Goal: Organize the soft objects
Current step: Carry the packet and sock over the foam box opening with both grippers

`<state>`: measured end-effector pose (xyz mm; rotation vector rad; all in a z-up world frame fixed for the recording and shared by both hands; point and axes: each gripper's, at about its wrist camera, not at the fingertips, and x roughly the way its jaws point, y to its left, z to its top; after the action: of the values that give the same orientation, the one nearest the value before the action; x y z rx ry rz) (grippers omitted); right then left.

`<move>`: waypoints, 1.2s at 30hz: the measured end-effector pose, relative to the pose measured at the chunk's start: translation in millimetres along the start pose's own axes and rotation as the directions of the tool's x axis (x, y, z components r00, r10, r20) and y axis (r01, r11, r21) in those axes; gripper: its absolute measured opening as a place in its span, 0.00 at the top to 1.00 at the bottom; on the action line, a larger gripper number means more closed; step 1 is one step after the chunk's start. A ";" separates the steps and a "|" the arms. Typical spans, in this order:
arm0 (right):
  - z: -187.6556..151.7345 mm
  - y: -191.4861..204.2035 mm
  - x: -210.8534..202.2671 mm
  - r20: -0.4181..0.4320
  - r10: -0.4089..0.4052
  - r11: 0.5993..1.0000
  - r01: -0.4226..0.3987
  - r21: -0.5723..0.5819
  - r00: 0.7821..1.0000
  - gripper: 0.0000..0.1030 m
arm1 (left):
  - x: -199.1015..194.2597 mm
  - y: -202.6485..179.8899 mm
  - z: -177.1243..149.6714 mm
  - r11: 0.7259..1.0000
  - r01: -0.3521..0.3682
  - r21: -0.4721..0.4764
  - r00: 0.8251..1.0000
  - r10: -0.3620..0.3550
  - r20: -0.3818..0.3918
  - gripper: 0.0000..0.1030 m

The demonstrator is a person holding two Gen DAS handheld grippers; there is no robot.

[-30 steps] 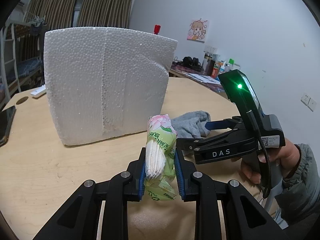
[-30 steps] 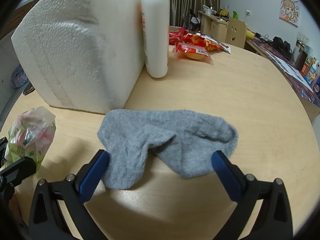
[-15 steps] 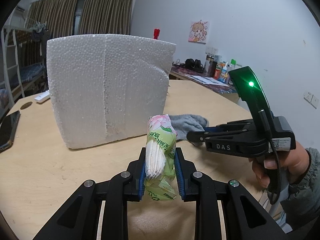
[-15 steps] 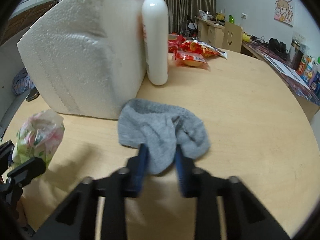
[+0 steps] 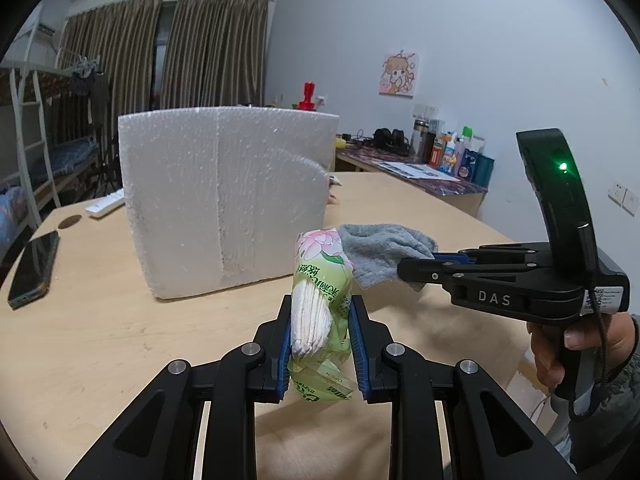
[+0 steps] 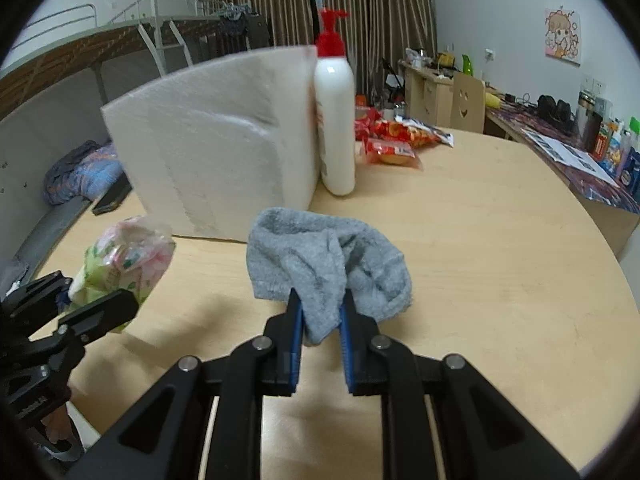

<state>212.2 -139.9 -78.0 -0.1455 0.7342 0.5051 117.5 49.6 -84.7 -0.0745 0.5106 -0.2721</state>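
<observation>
Already bunched, the grey knitted sock [image 6: 326, 258] hangs just in front of the white foam block [image 6: 224, 148], the right gripper [image 6: 320, 320] closing on a thin fold; it could slip free. Beside it, the left gripper [image 5: 320, 336] clamps the green flowered tissue pack [image 5: 322, 284], which might collide with the sock.

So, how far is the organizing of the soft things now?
Nothing looks put away yet. The left gripper holds the green flowered tissue pack. The right gripper is closing on the bunched grey sock, lifted off the round wooden table. Placing both remains; no destination is evident.
</observation>
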 end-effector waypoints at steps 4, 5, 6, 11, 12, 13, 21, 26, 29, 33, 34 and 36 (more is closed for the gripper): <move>-3.6 4.1 -11.6 0.023 0.014 1.000 -0.013 -0.006 1.000 0.80 | -9.3 -3.7 -1.3 1.000 -0.016 0.000 1.000 0.016 0.011 0.74; -4.6 5.2 -14.2 0.028 0.018 1.000 -0.018 -0.008 0.999 0.80 | -12.9 -5.0 -2.3 1.000 -0.017 -0.002 1.000 0.017 0.015 0.74; -5.8 6.0 -17.5 0.036 0.020 1.000 -0.020 -0.008 0.999 0.80 | -15.8 -6.4 -2.6 1.000 -0.019 -0.001 1.000 0.019 0.019 0.74; -12.3 7.3 -27.2 0.062 0.033 0.999 -0.033 0.002 0.998 0.80 | -29.2 -11.5 -2.3 0.999 -0.032 0.006 0.999 0.032 0.035 0.74; -13.6 8.4 -29.5 0.067 0.036 0.999 -0.036 0.000 0.997 0.80 | -30.8 -11.9 -2.6 0.999 -0.035 0.006 0.999 0.035 0.037 0.74; -14.7 9.6 -31.6 0.072 0.041 0.999 -0.041 0.000 0.997 0.80 | -32.4 -11.9 -2.4 0.999 -0.039 0.005 0.998 0.039 0.039 0.74; -25.3 20.1 -50.4 0.119 0.065 0.998 -0.064 -0.011 0.991 0.80 | -52.7 -16.1 -6.8 0.997 -0.077 0.002 0.995 0.076 0.069 0.74; -31.8 29.6 -63.3 0.153 0.071 0.997 -0.067 -0.034 0.986 0.80 | -68.3 -18.0 -9.0 0.996 -0.094 0.000 0.991 0.094 0.094 0.74; -35.5 34.5 -70.7 0.170 0.085 0.996 -0.078 -0.045 0.982 0.80 | -77.0 -20.7 -11.2 0.995 -0.098 0.002 0.990 0.097 0.106 0.74; -39.0 39.5 -76.9 0.185 0.089 0.995 -0.080 -0.058 0.979 0.80 | -87.5 -25.2 -11.7 0.994 -0.110 0.012 0.987 0.108 0.123 0.74; -39.6 39.0 -77.9 0.188 0.091 0.995 -0.082 -0.059 0.978 0.80 | -89.7 -24.9 -12.1 0.994 -0.111 0.014 0.986 0.108 0.126 0.74; -39.5 38.9 -81.3 0.196 0.098 0.994 -0.087 -0.065 0.976 0.80 | -94.6 -26.2 -12.3 0.993 -0.114 0.017 0.985 0.111 0.134 0.74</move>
<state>118.2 -149.5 -50.6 -0.1112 0.5325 0.6198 26.0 50.5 -47.1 -0.0395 0.3774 -0.1611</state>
